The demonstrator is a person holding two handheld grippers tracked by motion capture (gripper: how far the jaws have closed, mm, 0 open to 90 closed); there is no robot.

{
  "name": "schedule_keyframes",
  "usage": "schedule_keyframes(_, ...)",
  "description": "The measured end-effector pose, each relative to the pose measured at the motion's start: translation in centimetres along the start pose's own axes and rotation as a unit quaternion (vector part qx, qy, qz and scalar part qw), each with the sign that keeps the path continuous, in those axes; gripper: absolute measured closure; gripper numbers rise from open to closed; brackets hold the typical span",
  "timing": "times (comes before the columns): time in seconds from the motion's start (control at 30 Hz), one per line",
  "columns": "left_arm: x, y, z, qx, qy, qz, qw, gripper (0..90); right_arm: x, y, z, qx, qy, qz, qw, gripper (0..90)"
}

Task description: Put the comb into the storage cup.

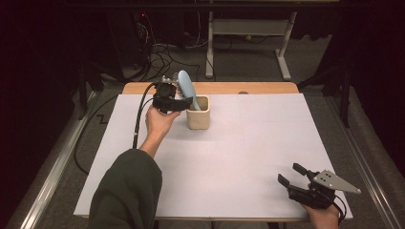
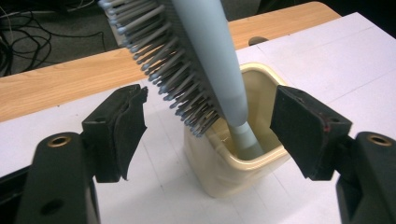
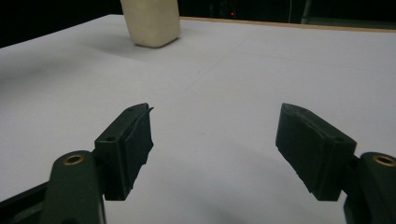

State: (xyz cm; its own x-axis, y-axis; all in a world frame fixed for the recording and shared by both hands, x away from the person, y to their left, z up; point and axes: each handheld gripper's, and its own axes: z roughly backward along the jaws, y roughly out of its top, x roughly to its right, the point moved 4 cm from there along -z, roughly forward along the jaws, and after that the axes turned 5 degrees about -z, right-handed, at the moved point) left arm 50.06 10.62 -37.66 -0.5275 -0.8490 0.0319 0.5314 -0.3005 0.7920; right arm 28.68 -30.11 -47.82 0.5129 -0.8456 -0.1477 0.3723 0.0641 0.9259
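Left hand-held gripper [image 1: 184,101], upper left of frame: jaws spread wide, flanking the blue hairbrush [image 2: 196,60] without touching. Brush stands handle-down in the cream cup [image 1: 198,113]. Right hand-held gripper [image 1: 292,174], lower right: released, empty, over the table [image 1: 248,157].

The table [image 1: 267,88] has a wooden top, covered almost fully by a white sheet [image 1: 239,157]. A cream cup [image 1: 198,117] stands on the sheet, near the table's far edge.
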Motion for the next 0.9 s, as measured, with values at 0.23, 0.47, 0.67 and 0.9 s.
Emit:
schedule_keyframes(0.23,-0.2,-0.3,0.7,0.009,-0.002,0.000,1.0000,28.7,0.0,0.0,0.0,0.002,-0.001,0.000,1.0000,27.5)
schedule_keyframes(0.47,-0.3,-0.5,1.2,0.013,-0.006,-0.001,0.9999,30.0,0.0,0.0,0.0,0.002,-0.001,-0.001,1.0000,27.5)
schedule_keyframes(0.67,-0.6,-0.8,1.7,0.023,-0.010,0.001,0.9997,32.0,0.1,0.0,0.0,0.002,-0.002,0.000,1.0000,27.4)
schedule_keyframes(0.9,-1.1,-1.0,2.4,0.027,-0.007,0.002,0.9996,32.2,0.1,0.0,0.0,0.002,-0.003,0.000,1.0000,27.5)
